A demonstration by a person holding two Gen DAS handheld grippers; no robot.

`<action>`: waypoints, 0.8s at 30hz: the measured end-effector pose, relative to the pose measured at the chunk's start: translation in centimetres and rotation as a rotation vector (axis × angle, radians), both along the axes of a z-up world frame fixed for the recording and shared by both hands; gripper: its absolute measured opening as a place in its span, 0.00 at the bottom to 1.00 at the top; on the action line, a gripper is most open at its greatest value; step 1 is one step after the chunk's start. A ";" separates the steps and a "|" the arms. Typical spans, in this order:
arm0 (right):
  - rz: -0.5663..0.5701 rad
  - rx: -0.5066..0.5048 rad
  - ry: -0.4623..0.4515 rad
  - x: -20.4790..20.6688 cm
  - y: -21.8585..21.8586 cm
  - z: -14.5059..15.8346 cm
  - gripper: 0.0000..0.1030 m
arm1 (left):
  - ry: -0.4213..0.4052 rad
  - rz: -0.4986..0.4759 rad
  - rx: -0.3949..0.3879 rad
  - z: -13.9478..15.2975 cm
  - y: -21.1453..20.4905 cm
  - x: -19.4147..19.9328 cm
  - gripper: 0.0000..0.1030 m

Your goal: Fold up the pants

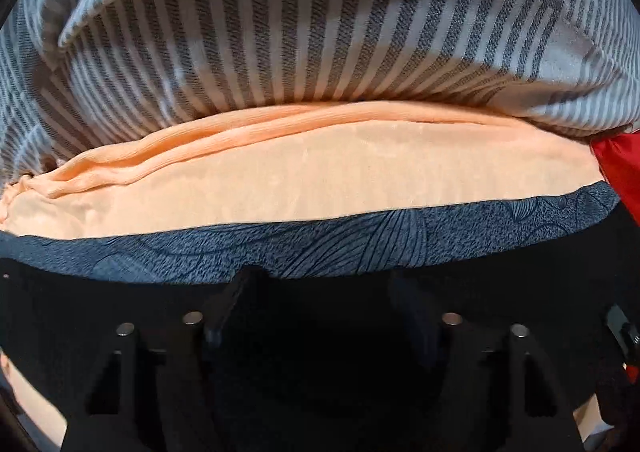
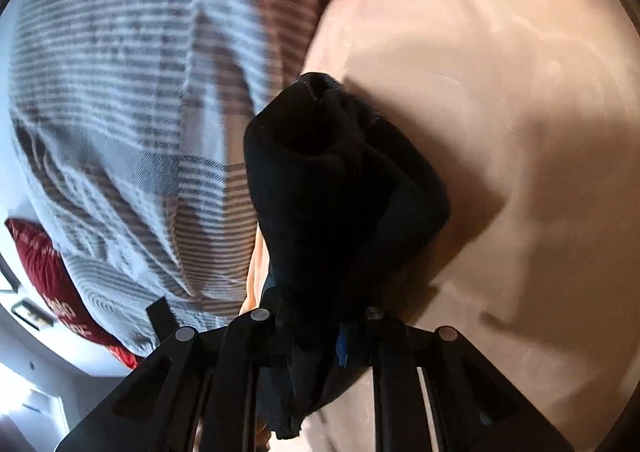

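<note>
The dark blue pants (image 1: 320,248), with a faint leaf print, lie across the peach sheet (image 1: 304,176) in the left wrist view, their edge just past my left gripper (image 1: 320,284). Its fingers (image 1: 224,300) are dark and sunk into shadow at the cloth edge; I cannot tell whether they grip it. In the right wrist view, my right gripper (image 2: 320,316) is shut on a bunched fold of the pants (image 2: 328,188), which looks black here and hangs in a thick roll above the peach sheet (image 2: 500,112).
A grey-and-white striped duvet (image 1: 304,32) is heaped behind the pants; it also fills the left of the right wrist view (image 2: 132,112). A red cloth (image 1: 620,168) lies at the right, and a red pillow (image 2: 52,284) at lower left.
</note>
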State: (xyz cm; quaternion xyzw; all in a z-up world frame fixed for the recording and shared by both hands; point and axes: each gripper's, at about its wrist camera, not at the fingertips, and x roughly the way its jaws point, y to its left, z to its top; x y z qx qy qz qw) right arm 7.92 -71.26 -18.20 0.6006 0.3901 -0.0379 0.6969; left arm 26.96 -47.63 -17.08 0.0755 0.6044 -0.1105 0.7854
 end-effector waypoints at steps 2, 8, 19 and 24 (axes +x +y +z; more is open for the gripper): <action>0.025 -0.025 -0.010 0.5 0.4 1.1 0.14 | -0.036 -0.022 0.003 -0.3 0.0 -0.4 0.65; 0.083 -0.101 -0.057 2.3 2.7 5.1 0.14 | -0.093 -0.067 -0.013 -1.3 0.5 -1.4 0.65; 0.396 -0.446 -0.113 6.8 13.7 13.5 0.14 | -0.038 -0.071 -0.140 -0.6 5.6 -1.3 0.53; 0.529 -0.593 -0.114 8.6 20.4 15.1 0.14 | -0.072 -0.014 -0.157 2.5 13.0 -0.9 0.53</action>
